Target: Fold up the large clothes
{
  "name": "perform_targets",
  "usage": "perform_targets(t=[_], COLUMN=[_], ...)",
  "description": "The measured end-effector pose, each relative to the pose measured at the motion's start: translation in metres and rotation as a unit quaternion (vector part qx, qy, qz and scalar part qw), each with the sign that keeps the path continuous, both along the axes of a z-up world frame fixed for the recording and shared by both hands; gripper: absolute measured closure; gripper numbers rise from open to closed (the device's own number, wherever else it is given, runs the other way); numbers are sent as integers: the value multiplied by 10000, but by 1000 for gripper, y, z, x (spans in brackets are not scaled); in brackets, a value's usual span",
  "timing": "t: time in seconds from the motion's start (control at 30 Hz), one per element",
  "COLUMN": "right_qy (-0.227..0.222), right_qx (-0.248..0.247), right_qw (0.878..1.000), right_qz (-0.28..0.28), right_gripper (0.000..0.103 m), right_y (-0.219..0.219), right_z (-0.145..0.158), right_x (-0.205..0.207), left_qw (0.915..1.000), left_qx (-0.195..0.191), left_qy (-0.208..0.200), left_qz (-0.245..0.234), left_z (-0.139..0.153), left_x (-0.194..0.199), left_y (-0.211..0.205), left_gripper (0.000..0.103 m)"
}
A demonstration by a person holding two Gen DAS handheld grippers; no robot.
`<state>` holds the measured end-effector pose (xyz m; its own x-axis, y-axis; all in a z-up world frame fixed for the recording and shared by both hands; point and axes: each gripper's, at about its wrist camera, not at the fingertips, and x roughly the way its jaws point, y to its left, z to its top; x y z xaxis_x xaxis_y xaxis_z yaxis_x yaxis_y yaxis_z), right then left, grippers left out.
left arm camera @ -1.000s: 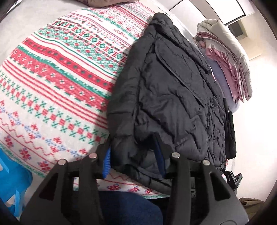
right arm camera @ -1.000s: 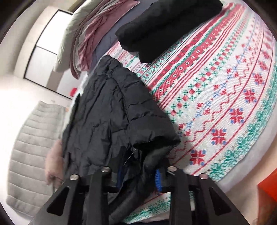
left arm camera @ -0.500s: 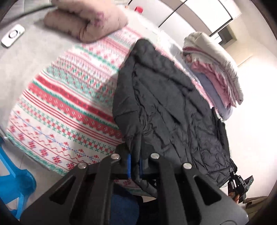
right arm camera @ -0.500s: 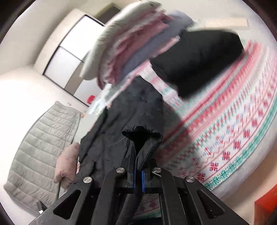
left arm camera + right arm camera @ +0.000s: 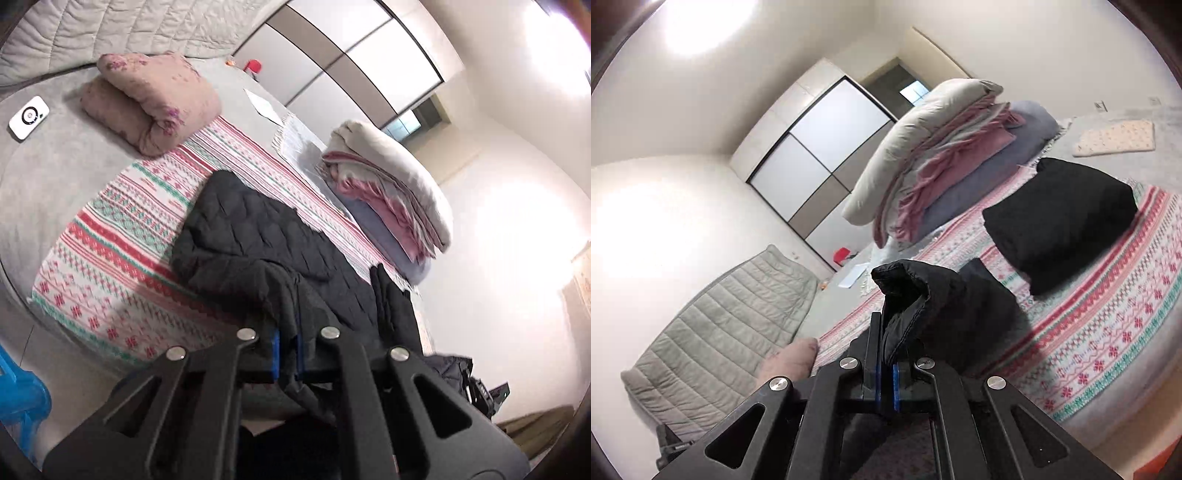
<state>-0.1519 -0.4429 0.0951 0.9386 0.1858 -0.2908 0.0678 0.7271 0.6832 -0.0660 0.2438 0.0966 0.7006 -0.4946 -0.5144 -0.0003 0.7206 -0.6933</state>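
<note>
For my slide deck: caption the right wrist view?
Right gripper pinching black puffer jacket above patterned blanket.

On your left, open patterned blanket point(image 5: 122, 236) lies between the black jacket point(image 5: 258, 236) and the pink folded quilt point(image 5: 151, 99), so you can pass there. On your right, the stacked bedding point(image 5: 938, 155) and the black folded garment point(image 5: 1060, 221) block the far side; bare blanket shows nearer, below that garment.
</note>
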Motion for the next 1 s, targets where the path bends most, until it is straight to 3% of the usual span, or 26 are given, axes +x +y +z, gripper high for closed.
perform_targets(t=[0.1, 0.27, 0.4, 0.5, 0.6, 0.67, 0.73, 0.8, 0.87, 0.93, 1.0], right_qy=[223, 199, 321, 521, 1038, 1785, 2334, 2627, 2598, 2591, 2583], right_qx=[182, 345, 529, 765, 847, 837, 1005, 964, 714, 348, -67], right_qw=[9995, 9989, 9966, 9931, 9863, 9749, 9643, 9589, 9615, 9634, 9650], right_qz=[-95, -250, -539, -714, -966, -1034, -742, -473, -538, -594, -446], right_gripper=[100, 100, 99, 98, 96, 92, 87, 87, 80, 64, 56], right_y=[-6, -14, -21, -25, -30, -35, -41, -47, -59, -65, -68], right_z=[-14, -16, -22, -36, -63, -98, -132, -151, -152, -149, -145], right_x=[23, 67, 126, 181, 245, 294, 325, 339, 336, 333, 334], left_qw=[9997, 9992, 9963, 9922, 9865, 9776, 9663, 9631, 9662, 9696, 9715], left_qx=[-207, -315, -606, -695, -661, -848, -1220, -1319, -1093, -941, -839], left_qy=[111, 205, 453, 784, 1259, 1723, 2127, 2161, 2081, 1990, 1957], left_qz=[51, 152, 396, 680, 817, 856, 784, 918, 1056, 1067, 1038], left_z=[-6, -2, -9, -31, -66, -102, -132, -144, -145, -144, -145], left_x=[28, 89, 158, 220, 281, 316, 331, 331, 329, 326, 326], left_y=[3, -2, -12, -22, -32, -36, -35, -28, -21, -14, -12], left_gripper=[96, 96, 95, 93, 86, 73, 68, 68, 67, 62, 50])
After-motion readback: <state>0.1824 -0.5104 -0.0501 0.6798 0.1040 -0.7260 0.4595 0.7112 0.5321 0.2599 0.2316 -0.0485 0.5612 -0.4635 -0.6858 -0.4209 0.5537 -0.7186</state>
